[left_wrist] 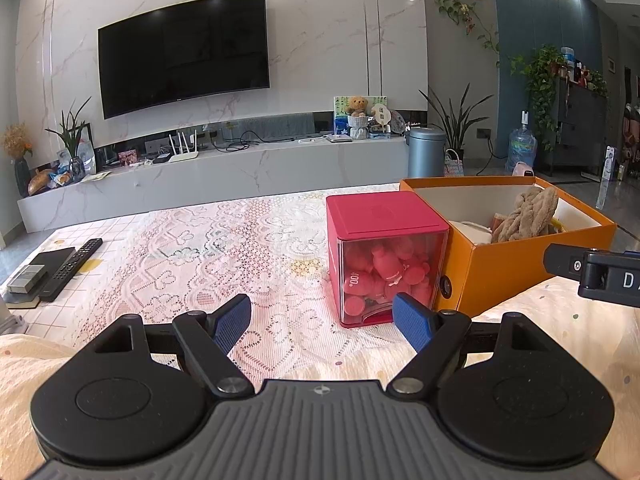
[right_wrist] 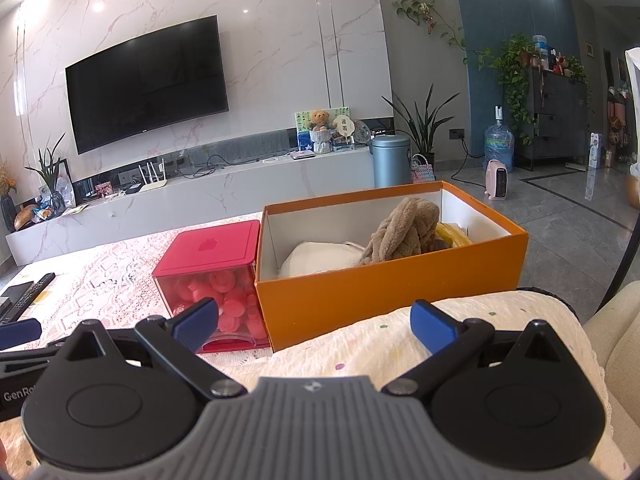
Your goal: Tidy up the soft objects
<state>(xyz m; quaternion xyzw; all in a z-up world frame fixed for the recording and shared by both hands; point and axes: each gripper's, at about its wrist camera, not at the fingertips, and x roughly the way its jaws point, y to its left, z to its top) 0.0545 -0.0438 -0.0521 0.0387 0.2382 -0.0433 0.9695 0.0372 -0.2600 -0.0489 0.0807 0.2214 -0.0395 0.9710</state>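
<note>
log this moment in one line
left gripper: open, empty | right gripper: open, empty | orange box: holds brown plush

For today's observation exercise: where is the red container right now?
In both views, the red container stands on the lace-covered table, touching the orange box's left side.

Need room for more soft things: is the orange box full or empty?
Partly full: the orange box holds a brown plush and a white item.

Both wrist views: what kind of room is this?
Most likely a home living room: a wall-mounted TV above a long marble media console, potted plants, and a lace-covered table holding an orange box.
</note>
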